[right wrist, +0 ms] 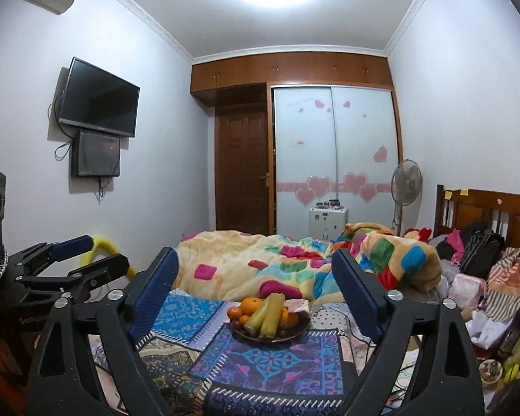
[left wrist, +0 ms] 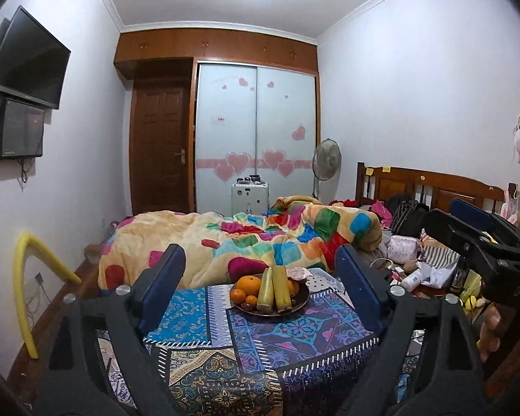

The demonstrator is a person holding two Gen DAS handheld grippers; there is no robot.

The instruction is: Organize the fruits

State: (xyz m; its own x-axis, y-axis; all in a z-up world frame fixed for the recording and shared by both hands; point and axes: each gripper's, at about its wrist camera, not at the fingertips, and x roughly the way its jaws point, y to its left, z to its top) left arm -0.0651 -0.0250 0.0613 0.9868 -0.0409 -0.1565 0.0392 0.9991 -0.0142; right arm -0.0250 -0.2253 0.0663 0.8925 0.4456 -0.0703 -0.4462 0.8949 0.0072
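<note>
ahead of both gaping hand-held grippers | fruit bowl (left wrist: 296, 306) on cloth

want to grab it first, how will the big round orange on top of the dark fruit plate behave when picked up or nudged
The big round orange is probably firm and fairly heavy for its size. Being round and perched high on the dark fruit plate, it may roll if nudged. It leans against the long yellow-green stalks, so lifting it could shift them.
</note>
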